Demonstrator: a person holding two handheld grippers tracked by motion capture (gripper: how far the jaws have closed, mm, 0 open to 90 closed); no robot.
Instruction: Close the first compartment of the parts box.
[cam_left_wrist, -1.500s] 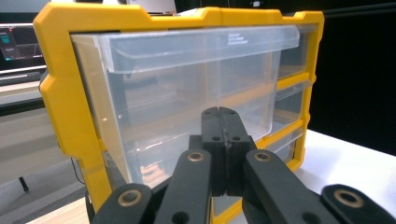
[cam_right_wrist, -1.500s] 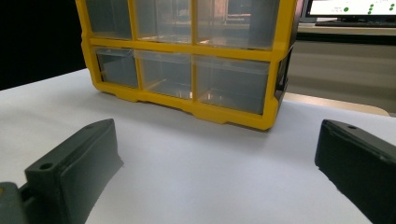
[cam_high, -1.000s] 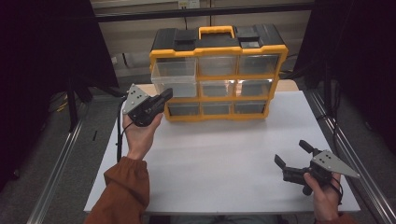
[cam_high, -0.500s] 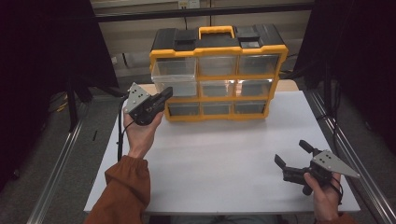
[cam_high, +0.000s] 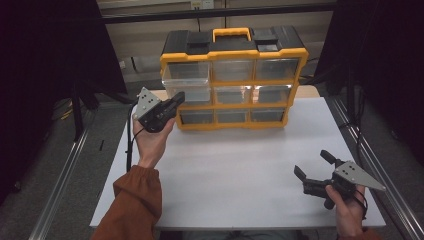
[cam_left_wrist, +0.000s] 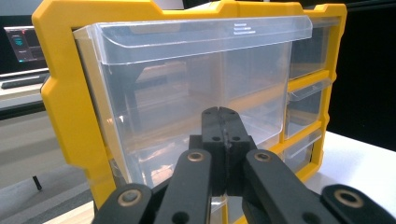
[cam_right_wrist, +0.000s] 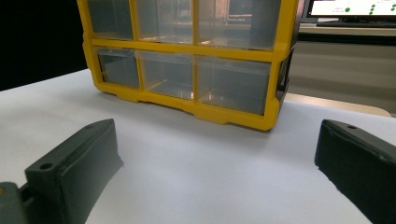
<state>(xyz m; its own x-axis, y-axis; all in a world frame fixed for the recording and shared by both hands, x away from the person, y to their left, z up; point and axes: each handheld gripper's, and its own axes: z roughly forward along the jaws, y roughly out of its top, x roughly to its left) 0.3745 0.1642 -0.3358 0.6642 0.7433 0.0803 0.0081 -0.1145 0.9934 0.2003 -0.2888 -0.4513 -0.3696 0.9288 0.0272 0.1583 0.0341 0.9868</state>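
Still closed left tongs (cam_high: 177, 97) by drawer (cam_high: 186, 73)

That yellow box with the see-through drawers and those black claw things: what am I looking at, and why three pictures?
A person at a white table holds a hand tool in each hand: two-jaw grippers, worked like tongs. One picture comes from a camera above, looking down; the other two come from small cameras riding on each gripper, looking along its jaws.

On the table stands a yellow drawer cabinet with clear plastic drawers and a black top with a handle. Its top-left drawer juts out from the frame.

The left gripper is shut, holding nothing, its tips right at that side of the cabinet. The right gripper rests low near the table's front edge, jaws wide open and empty.
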